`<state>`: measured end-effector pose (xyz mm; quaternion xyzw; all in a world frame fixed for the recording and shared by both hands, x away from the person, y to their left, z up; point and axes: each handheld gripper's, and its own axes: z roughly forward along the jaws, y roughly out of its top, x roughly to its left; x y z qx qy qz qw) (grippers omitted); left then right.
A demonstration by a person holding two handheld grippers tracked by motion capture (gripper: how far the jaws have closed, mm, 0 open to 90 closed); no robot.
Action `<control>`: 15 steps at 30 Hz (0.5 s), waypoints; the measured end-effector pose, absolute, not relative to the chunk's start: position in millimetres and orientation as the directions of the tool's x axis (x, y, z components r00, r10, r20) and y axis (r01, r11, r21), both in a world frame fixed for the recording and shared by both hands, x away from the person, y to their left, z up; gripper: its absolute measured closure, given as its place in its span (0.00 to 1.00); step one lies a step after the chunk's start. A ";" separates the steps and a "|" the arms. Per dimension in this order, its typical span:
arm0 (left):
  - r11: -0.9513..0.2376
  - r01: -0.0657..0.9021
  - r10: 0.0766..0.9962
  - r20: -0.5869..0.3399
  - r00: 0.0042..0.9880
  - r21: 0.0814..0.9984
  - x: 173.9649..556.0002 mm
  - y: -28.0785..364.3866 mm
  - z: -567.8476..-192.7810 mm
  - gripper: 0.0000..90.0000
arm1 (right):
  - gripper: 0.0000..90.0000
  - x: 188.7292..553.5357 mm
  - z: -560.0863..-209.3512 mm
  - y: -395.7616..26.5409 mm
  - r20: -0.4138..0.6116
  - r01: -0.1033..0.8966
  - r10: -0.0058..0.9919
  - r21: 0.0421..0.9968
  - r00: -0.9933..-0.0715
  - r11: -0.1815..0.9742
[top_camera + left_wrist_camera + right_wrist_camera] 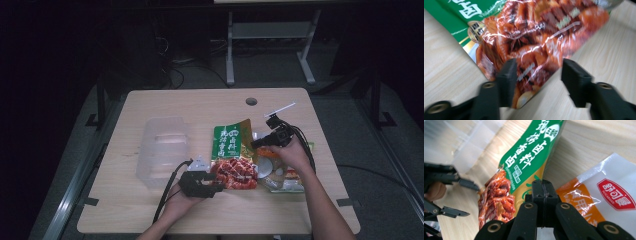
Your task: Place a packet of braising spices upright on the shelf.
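Note:
A green and red food packet (pixel 230 145) (pixel 529 157) lies in the middle of the table. My right gripper (pixel 256 143) (pixel 543 182) has its jaws closed together on the packet's yellow right edge. My left gripper (pixel 216 186) (pixel 537 72) is at the packet's red lower end (pixel 544 30). Its jaws stand apart with the packet's corner between them, one jaw over the foil and the other clear of it. In the right gripper view the left gripper (pixel 471 200) shows at the left with its jaws spread.
A white and orange packet (pixel 280 175) (pixel 609 195) lies under my right hand, next to the green one. A clear plastic container (pixel 162 147) (pixel 461 142) stands to the left. The table (pixel 200 105) has a cable hole (pixel 251 101) at the back.

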<state>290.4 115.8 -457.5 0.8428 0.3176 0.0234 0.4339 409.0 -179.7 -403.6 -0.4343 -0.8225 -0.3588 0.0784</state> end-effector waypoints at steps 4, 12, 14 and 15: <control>-0.410 0.489 0.545 -0.224 0.808 0.770 282.3 107.0 -447.6 0.38 | 1.00 390.6 -391.6 -184.3 0.403 0.714 0.631 0.593 -0.663 0.372; -0.350 0.467 0.567 -0.213 0.796 0.812 280.1 94.4 -434.8 0.29 | 1.00 342.7 -351.3 -198.8 0.277 0.559 0.573 0.726 -0.772 0.401; -0.326 0.472 0.574 -0.225 0.787 0.819 282.0 94.1 -432.8 0.27 | 1.00 332.4 -345.4 -202.3 0.243 0.522 0.560 0.744 -0.793 0.416; -0.315 0.475 0.581 -0.229 0.781 0.822 283.3 94.0 -432.7 0.26 | 1.00 327.6 -343.5 -203.9 0.224 0.507 0.557 0.750 -0.800 0.426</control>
